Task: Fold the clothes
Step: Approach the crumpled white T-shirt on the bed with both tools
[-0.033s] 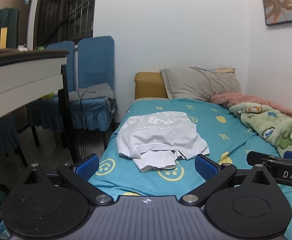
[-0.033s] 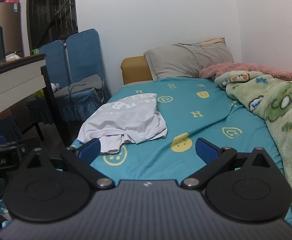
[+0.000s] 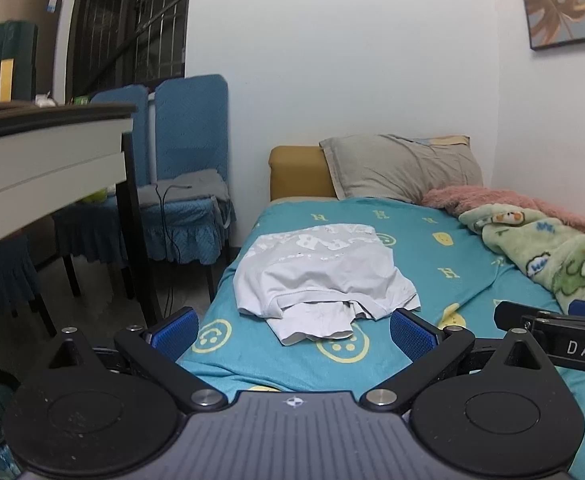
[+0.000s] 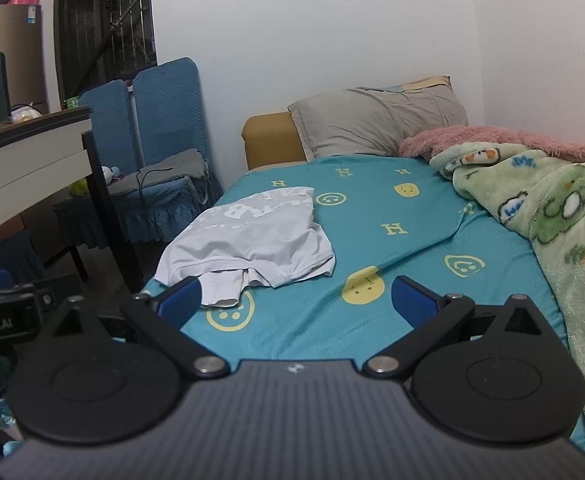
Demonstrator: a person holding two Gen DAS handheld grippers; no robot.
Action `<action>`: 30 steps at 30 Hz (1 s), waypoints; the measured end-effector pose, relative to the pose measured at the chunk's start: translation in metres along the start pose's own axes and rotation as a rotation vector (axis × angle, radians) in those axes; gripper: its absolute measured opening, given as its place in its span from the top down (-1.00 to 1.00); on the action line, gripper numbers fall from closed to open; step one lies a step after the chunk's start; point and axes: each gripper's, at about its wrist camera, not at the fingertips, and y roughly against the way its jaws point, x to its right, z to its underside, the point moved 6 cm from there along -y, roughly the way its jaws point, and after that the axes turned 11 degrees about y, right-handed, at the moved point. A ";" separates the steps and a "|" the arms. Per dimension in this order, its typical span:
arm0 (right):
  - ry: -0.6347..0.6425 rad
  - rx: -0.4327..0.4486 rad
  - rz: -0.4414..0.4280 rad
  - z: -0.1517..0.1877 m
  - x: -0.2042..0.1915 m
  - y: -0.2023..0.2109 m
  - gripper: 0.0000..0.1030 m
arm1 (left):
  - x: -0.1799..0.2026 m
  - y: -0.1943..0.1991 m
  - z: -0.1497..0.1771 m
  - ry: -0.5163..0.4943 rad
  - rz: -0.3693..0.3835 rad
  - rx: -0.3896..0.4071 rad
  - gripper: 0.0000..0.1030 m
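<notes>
We face a bed [image 3: 432, 268] dressed in a teal sheet printed with yellow smiley faces and letters, its head against the white wall. Along its right side lies a green cartoon-print blanket [image 3: 548, 256], with a pink fluffy blanket [image 4: 492, 138] behind it near the wall. A grey pillow [image 3: 400, 168] leans at the head of the bed. To the left of the bed stand blue-covered chairs [image 3: 188, 140] and the edge of a table [image 3: 48, 152]. The white T-shirt [image 3: 316, 276] lies loosely bunched on the left half of the sheet, near the foot end, its printed part turned toward the pillow. We hold the left gripper [image 3: 292, 330] just short of the shirt's near hem, jaws spread wide with nothing between the blue pads. Our right gripper [image 4: 298, 300] hangs beside it over the sheet, equally wide apart and empty, its left pad [image 4: 182, 298] overlapping the shirt's hem in view; we cannot tell whether it touches.
</notes>
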 end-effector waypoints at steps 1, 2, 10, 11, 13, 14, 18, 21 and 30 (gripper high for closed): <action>0.001 0.000 0.001 0.000 0.000 0.000 -1.00 | -0.001 -0.001 0.000 0.005 -0.001 -0.007 -0.99; 0.002 0.001 0.001 0.000 0.000 0.001 -1.00 | -0.002 -0.003 0.000 0.013 -0.001 -0.015 -0.99; 0.009 0.003 0.007 0.000 0.002 0.004 -1.00 | 0.005 -0.001 -0.003 -0.024 0.003 0.011 -0.99; 0.008 -0.004 0.008 0.000 0.003 0.001 -1.00 | 0.006 0.000 0.000 -0.030 0.006 0.015 -0.99; 0.005 0.002 0.009 0.000 0.002 0.004 -1.00 | 0.006 0.003 0.003 -0.041 0.011 0.022 -0.99; 0.006 0.001 0.009 0.000 0.002 0.004 -1.00 | 0.007 0.003 0.004 -0.042 0.012 0.023 -0.99; 0.012 0.005 0.009 0.001 0.003 0.004 -1.00 | 0.008 0.005 0.004 -0.048 0.014 0.026 -0.99; 0.014 0.005 0.010 0.001 0.004 0.004 -1.00 | 0.009 0.005 0.005 -0.053 0.017 0.027 -0.99; 0.017 0.009 0.017 0.000 0.004 0.004 -1.00 | 0.008 0.004 0.005 -0.051 0.019 0.031 -0.99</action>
